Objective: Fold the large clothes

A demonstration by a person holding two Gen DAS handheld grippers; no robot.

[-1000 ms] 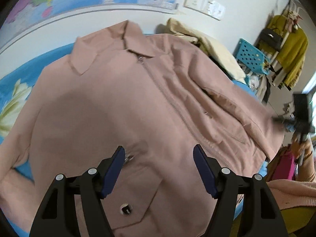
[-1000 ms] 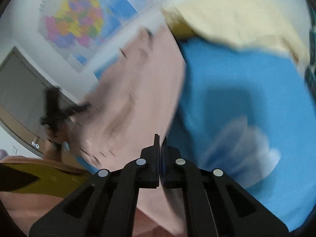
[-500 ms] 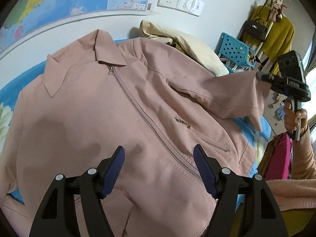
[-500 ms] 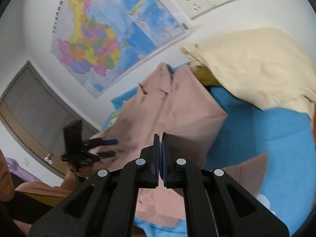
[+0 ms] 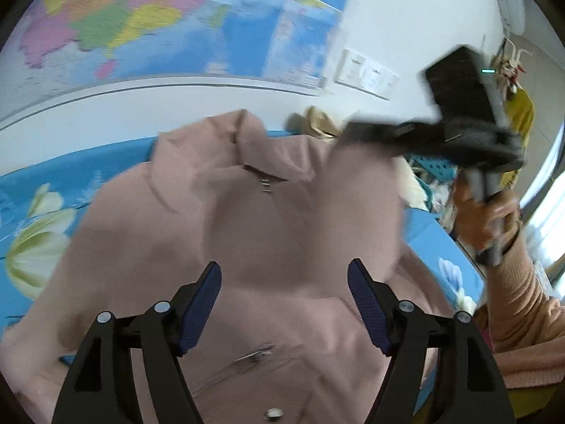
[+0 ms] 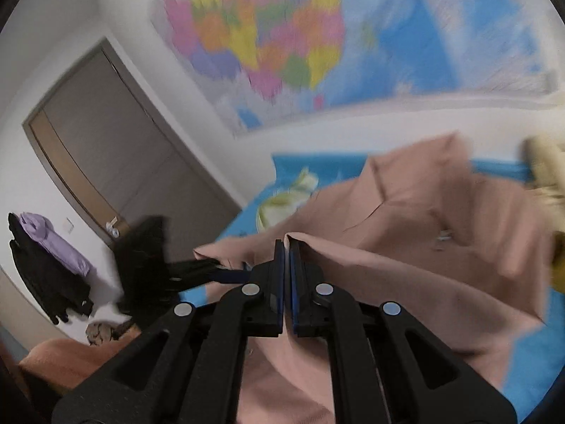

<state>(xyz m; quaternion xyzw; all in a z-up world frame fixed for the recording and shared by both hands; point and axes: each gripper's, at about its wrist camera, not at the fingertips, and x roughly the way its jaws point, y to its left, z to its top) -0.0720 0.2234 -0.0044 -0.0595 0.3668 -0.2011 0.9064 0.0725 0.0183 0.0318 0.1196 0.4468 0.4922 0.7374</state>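
A dusty-pink zip jacket point(image 5: 169, 247) lies front-up on the blue flowered bed sheet point(image 5: 53, 183), collar toward the wall. My left gripper point(image 5: 284, 275) hovers over its lower front; its jaws are opening and nothing is between them. My right gripper point(image 5: 353, 130) is shut on the jacket's sleeve point(image 5: 360, 212) and holds it lifted over the chest. In the right wrist view the sleeve's edge point(image 6: 388, 265) is pinched between the closed jaws of my right gripper point(image 6: 286, 247). The blurred left gripper point(image 6: 219, 270) sits just left of it.
A cream garment point(image 5: 317, 123) is heaped at the bed's far right corner, with a blue perforated basket point(image 5: 434, 166) beyond. A map point(image 5: 141, 17) and wall sockets point(image 5: 367, 74) face the bed. A sleeved hand point(image 5: 494, 219) holds the right gripper. A door point(image 6: 123, 141) and hanging clothes point(image 6: 46, 268) stand left.
My right gripper has swung the sleeve from the bed's right edge in over the jacket's chest. The left gripper has pulled back and tilted up, showing more wall.
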